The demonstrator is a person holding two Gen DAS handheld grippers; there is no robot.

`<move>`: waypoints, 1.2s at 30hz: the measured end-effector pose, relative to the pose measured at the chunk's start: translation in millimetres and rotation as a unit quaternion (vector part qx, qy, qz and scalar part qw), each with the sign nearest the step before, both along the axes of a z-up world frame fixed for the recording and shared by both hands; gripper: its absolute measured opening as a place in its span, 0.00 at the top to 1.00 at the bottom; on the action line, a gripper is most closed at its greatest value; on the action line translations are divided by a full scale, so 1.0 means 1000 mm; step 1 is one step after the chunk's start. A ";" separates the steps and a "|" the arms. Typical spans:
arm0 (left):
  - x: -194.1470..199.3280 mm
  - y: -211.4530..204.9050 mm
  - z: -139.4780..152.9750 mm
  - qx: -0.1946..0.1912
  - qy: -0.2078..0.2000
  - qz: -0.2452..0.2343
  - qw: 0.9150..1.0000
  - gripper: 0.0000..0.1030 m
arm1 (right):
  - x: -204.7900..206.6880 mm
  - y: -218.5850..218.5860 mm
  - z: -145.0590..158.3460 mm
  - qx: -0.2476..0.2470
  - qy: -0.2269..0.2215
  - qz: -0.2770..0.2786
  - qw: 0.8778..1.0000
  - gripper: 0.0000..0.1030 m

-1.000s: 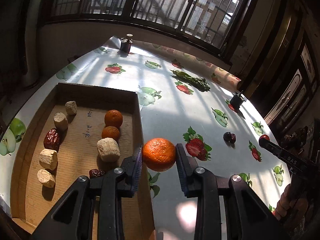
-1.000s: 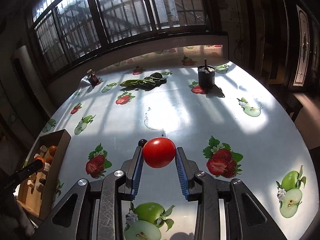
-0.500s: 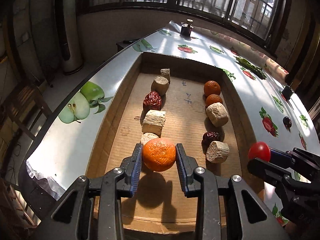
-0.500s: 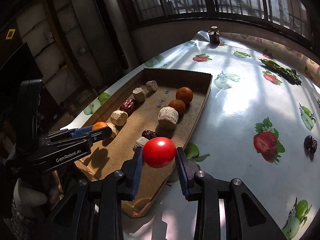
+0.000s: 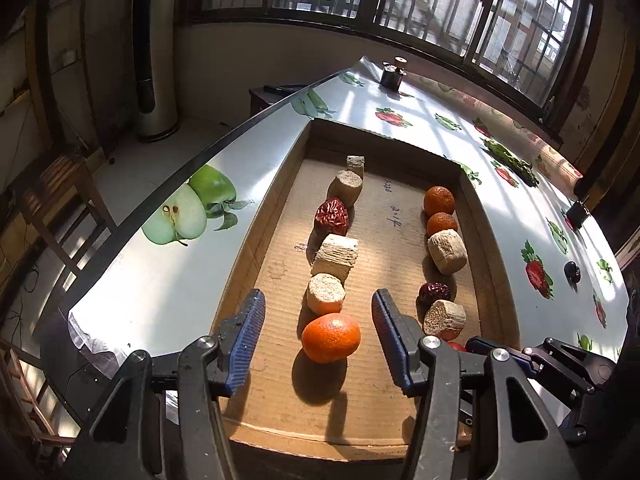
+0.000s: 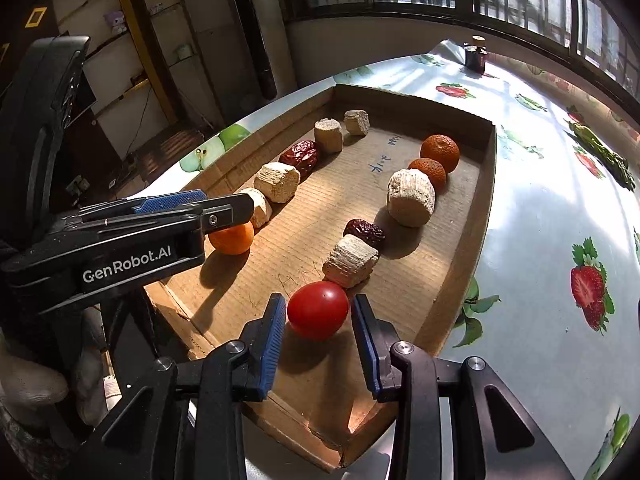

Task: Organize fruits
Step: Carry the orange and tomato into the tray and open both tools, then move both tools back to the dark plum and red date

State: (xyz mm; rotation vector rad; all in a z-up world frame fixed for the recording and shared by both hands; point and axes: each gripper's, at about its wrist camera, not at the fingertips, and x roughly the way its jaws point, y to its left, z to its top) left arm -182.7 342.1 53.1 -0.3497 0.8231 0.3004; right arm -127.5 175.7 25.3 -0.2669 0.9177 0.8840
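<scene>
Both grippers are opening: the left gripper (image 5: 318, 340) is releasing the orange (image 5: 331, 337) and the right gripper (image 6: 320, 330) the tomato (image 6: 318, 310) onto the cardboard tray (image 6: 456, 264), ending two rows; a dark fruit (image 5: 572, 271) is waiting on the counter (image 5: 420, 92).

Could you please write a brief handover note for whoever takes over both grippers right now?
Left gripper: jaws opening, clear of the round orange mandarin, which rests on the floor of the shallow cardboard tray, ending the left row.
Right gripper: jaws opening around the round red tomato, lying at the near end of the right row.
Done: both fruits placed.
Left: one small dark fruit still lies on the fruit-print tablecloth.
</scene>
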 end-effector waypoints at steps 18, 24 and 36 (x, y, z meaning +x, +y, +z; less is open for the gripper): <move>-0.003 -0.046 0.031 0.086 -0.030 0.000 0.996 0.15 | 0.009 -0.074 0.037 0.043 -0.012 -0.074 0.996 0.33; 0.000 -0.071 0.036 0.130 -0.029 -0.012 0.991 0.15 | 0.018 -0.103 0.033 0.044 -0.006 -0.104 0.994 0.32; 0.013 -0.102 0.037 0.153 -0.018 -0.042 0.987 0.15 | 0.032 -0.148 0.030 0.057 0.004 -0.148 0.987 0.32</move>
